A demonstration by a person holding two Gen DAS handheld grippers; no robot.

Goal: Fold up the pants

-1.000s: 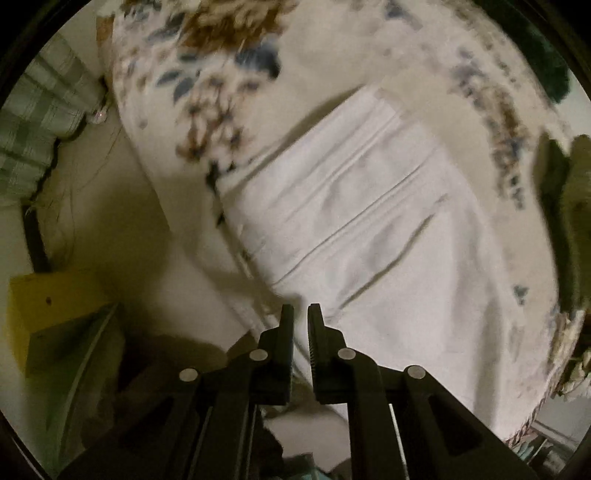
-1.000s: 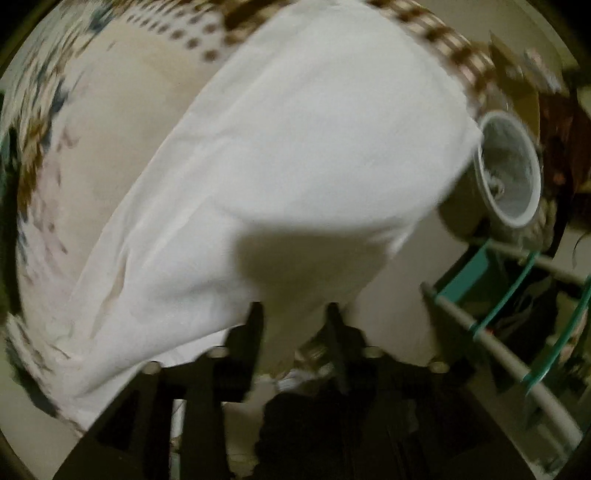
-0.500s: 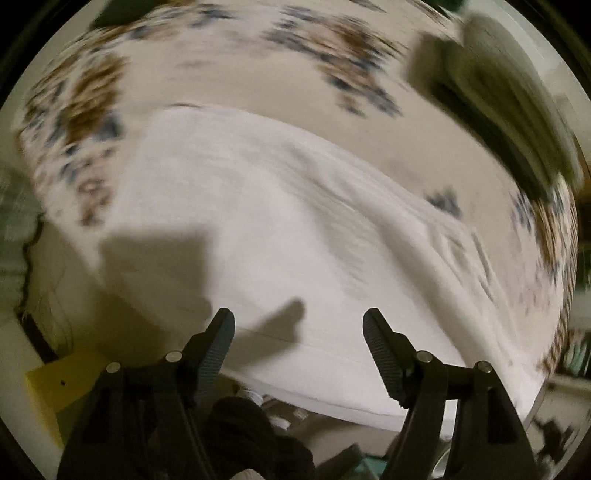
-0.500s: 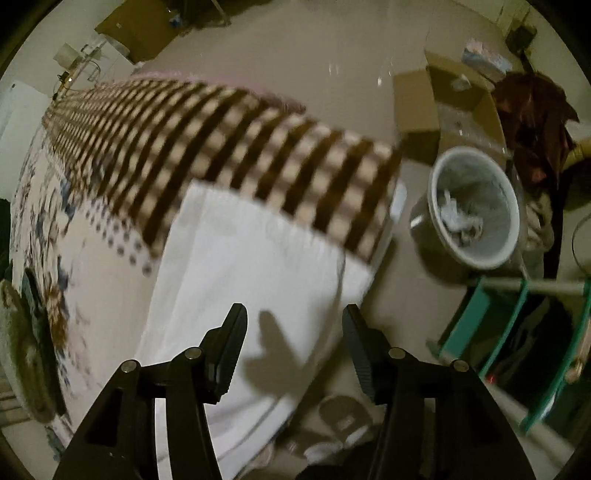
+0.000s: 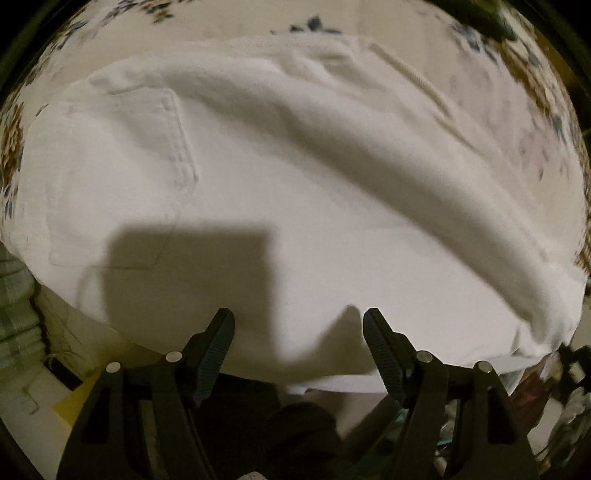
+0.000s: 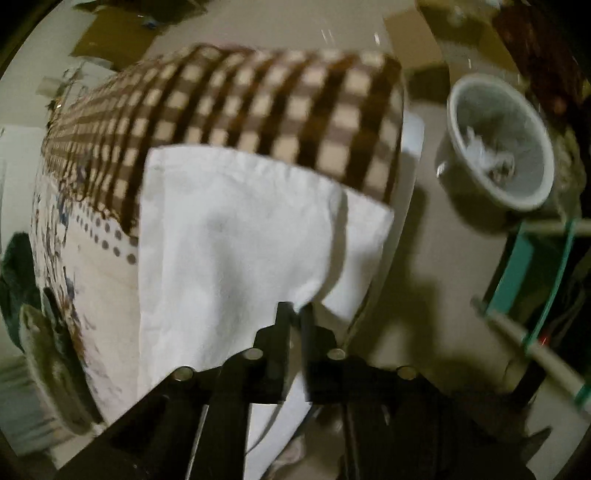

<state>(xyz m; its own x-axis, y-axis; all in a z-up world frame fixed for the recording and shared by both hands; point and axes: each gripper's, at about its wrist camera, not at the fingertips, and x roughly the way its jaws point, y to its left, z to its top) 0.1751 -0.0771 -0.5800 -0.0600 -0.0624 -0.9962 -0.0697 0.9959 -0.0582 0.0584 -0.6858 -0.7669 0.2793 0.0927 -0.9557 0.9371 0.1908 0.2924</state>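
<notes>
White pants [image 5: 295,192] lie spread on a bed with a floral cover [image 5: 532,74]; a back pocket [image 5: 122,177] shows at the left and a thick fold runs across the middle. My left gripper [image 5: 299,332] is open and empty, its jaws wide apart just above the near edge of the pants. In the right wrist view the leg end of the pants [image 6: 236,251] lies over the bed corner. My right gripper [image 6: 295,314] is shut on the near edge of this cloth.
A brown checked blanket [image 6: 258,103] covers the bed's far end. A white bin [image 6: 498,147] with paper stands on the floor to the right, next to a teal rack [image 6: 532,258]. A cardboard box [image 6: 406,33] lies beyond. A yellow object [image 5: 74,402] sits below the bed.
My left gripper opened from shut and moved in over the pants near the pocket. My right gripper was open half a second ago and has closed on the leg-end edge.
</notes>
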